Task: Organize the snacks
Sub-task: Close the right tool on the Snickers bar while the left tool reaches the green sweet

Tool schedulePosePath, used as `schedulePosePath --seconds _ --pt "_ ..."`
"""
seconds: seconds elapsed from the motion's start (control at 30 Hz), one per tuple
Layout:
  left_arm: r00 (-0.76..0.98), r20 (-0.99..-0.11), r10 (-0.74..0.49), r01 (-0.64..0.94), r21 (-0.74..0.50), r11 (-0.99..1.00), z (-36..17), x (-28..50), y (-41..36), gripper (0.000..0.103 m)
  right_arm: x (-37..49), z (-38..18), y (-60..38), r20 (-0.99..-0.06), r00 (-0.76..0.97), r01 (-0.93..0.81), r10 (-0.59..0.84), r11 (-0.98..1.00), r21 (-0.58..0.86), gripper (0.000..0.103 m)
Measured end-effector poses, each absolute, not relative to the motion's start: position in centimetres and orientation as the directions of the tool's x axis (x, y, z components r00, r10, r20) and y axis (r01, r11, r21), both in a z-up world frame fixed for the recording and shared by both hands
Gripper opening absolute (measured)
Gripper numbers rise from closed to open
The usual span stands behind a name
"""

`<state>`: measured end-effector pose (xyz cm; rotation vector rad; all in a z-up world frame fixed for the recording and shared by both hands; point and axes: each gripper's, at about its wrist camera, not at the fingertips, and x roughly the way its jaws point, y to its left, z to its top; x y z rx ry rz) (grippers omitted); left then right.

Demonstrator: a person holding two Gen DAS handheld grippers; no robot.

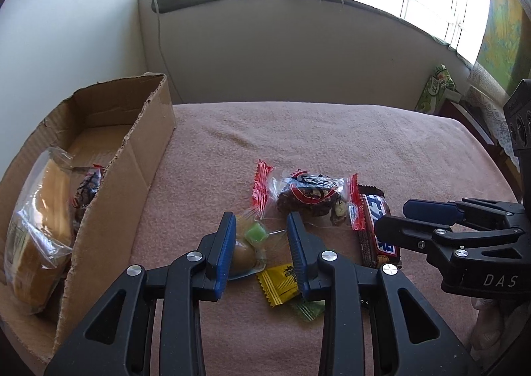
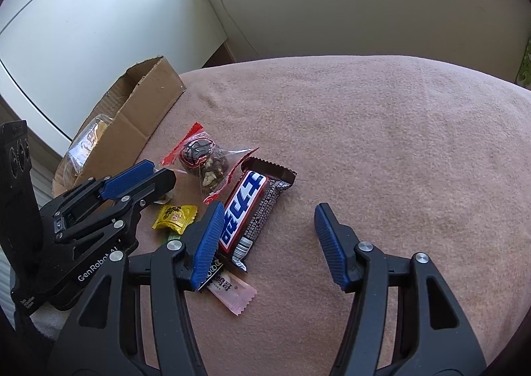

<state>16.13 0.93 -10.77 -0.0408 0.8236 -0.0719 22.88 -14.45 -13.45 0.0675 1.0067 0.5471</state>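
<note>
Presently, with two packets in the cardboard box and five snacks loose on the blanket, my left claw straddles the clear-wrapped candy, spread, my right claw likewise spread.

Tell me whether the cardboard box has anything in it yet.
Partly filled. The cardboard box holds a clear-bagged bread or cake and a red-edged wrapped snack at its near end; the far end shows bare floor.
</note>
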Motion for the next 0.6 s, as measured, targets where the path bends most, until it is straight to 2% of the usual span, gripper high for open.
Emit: schedulePosePath --seconds 0.23,0.27,0.33,0.43,0.53,0.6 --pt "0.674 -0.729 -0.118 0.071 -0.095 0.993 -10.9 16.5 1.4 0.030 23.4 -13.7 -13.2 -0.797 0.403 -0.434 0.450 0.861 0.267 0.059" --pt "0.674 -0.728 -0.123 0.078 -0.096 0.992 -10.9 16.5 1.4 0.030 23.4 -13.7 -13.1 -0.797 0.405 -0.438 0.449 0.860 0.262 0.052" --pt "0.672 -0.729 -0.132 0.091 -0.095 0.991 -10.9 16.5 1.3 0.030 23.4 -13.6 -13.1 -0.795 0.399 -0.443 0.457 0.855 0.269 0.049" --pt "0.662 -0.734 -0.149 0.122 -0.091 0.988 -11.1 16.7 0.6 0.024 23.3 -13.6 -13.1 -0.796 0.398 -0.453 0.456 0.852 0.262 0.045" --pt "0.647 -0.745 -0.161 0.152 -0.081 0.985 -11.2 16.9 -0.1 0.023 23.1 -13.1 -13.5 -0.795 0.409 -0.458 0.448 0.854 0.246 0.029" --pt "0.641 -0.750 -0.162 0.156 -0.080 0.985 -11.3 17.1 -0.3 0.023 23.2 -12.8 -13.7 -0.800 0.429 -0.453 0.420 0.866 0.211 0.023"
